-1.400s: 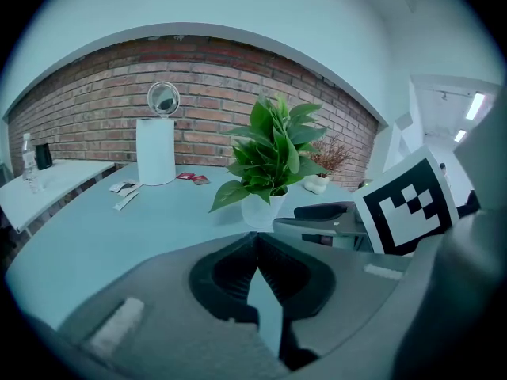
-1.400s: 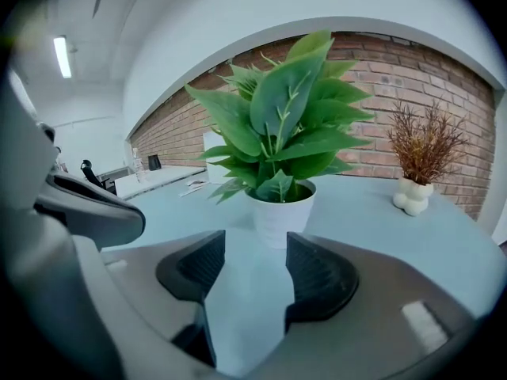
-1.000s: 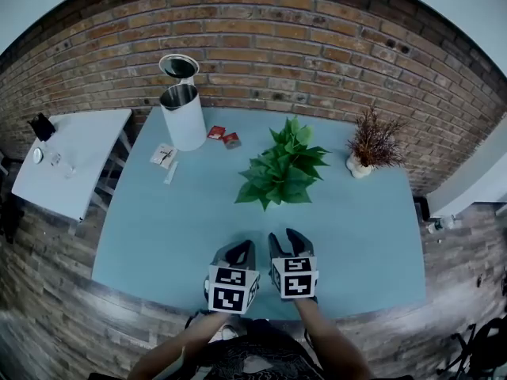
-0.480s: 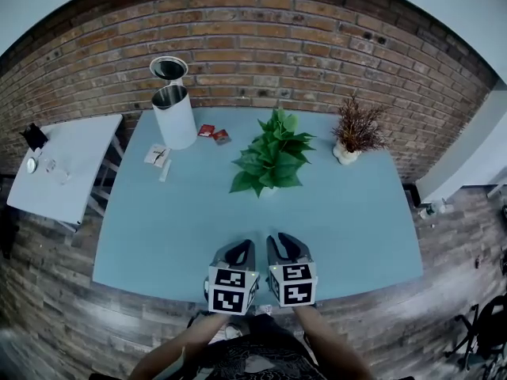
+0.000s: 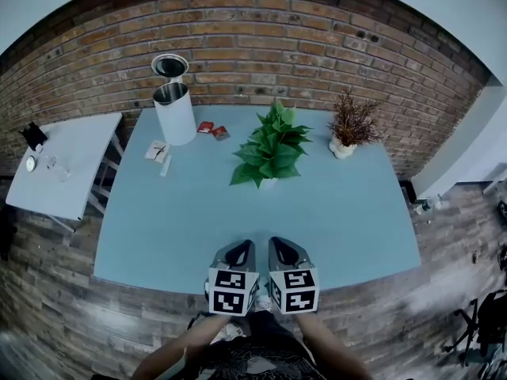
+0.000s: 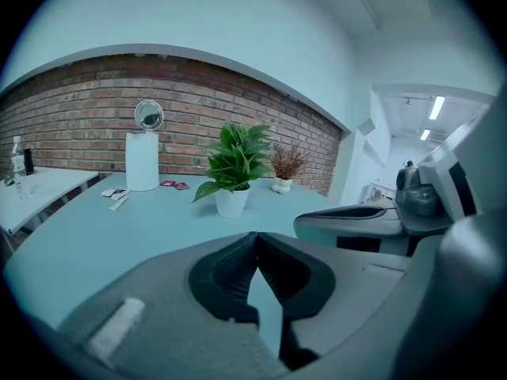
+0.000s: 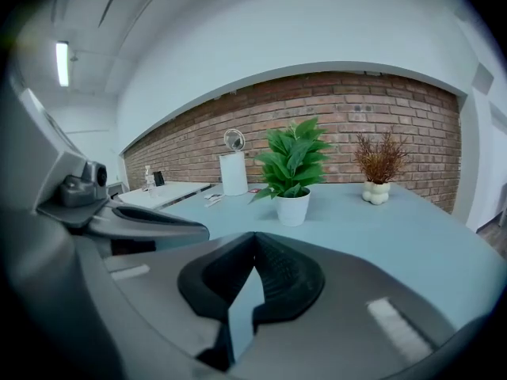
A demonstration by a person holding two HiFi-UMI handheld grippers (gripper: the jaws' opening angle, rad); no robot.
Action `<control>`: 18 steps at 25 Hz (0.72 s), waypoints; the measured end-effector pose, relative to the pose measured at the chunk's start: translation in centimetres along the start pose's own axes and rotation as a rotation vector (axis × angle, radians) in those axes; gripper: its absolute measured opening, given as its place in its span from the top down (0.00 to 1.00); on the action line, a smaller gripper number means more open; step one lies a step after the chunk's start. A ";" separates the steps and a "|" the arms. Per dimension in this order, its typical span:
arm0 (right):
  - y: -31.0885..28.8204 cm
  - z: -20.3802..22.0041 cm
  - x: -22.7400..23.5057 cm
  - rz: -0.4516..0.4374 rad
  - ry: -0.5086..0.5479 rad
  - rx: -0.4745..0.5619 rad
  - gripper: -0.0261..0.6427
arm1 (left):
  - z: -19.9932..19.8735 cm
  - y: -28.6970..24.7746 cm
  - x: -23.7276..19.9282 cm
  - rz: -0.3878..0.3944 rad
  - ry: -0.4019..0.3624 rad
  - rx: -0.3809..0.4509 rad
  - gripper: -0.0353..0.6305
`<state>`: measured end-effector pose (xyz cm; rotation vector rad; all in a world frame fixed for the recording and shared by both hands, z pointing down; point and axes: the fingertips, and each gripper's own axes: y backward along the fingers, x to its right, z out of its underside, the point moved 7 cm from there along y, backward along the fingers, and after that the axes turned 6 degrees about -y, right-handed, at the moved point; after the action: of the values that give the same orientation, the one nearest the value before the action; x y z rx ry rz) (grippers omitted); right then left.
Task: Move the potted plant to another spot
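Behind the blue table runs a brick wall, and a white side table stands off its left end. On the far half of the blue table you have a white bin at the back left and the potted plant near the middle. A dried plant in a pale vase stands to its right, well apart from it. Two red packets lie between the white bin and the potted plant, and white sachets lie in front of the white bin. Open tabletop lies between your grippers and the potted plant.

You hold the left gripper and the right gripper side by side over the near edge, just beside each other. Both point toward the potted plant and tilt a little downward. Each claw is clenched, tips together, gripping nothing.

The gripper views show the plant's white pot plainly, while from above the leaves mostly cover it. Only the head view shows your forearms.
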<state>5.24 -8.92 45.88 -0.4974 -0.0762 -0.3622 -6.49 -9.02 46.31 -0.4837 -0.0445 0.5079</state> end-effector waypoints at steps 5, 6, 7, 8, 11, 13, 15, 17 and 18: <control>1.5 -0.7 -1.0 -0.030 -0.007 0.019 0.95 | -0.4 1.0 0.5 0.005 -0.007 0.036 0.95; 1.7 -0.8 -1.1 -0.031 -0.006 0.026 0.95 | -0.5 1.1 0.6 0.011 -0.004 0.044 0.95; 1.9 -1.0 -1.2 -0.031 -0.006 0.032 0.95 | -0.6 1.2 0.7 0.016 -0.003 0.050 0.95; 2.0 -1.0 -1.2 -0.030 -0.006 0.036 0.95 | -0.5 1.3 0.8 0.020 -0.006 0.052 0.95; 2.4 -0.8 -1.2 -0.026 -0.023 0.037 0.95 | -0.4 1.5 0.7 0.024 -0.021 0.049 0.95; 2.6 -0.6 -1.1 -0.021 -0.033 0.037 0.95 | -0.4 1.6 0.8 0.025 -0.026 0.050 0.95; 2.6 -0.5 -1.1 -0.018 -0.037 0.034 0.95 | -0.3 1.7 0.7 0.024 -0.034 0.049 0.95; 2.7 -0.4 -1.2 -0.015 -0.038 0.031 0.95 | -0.3 1.9 0.8 0.029 -0.031 0.049 0.95; 2.7 -0.4 -1.2 -0.015 -0.038 0.030 0.95 | -0.3 2.0 0.9 0.032 -0.028 0.050 0.95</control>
<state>5.07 -6.52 44.17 -0.4742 -0.1220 -0.3657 -6.59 -7.20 45.09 -0.4286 -0.0510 0.5459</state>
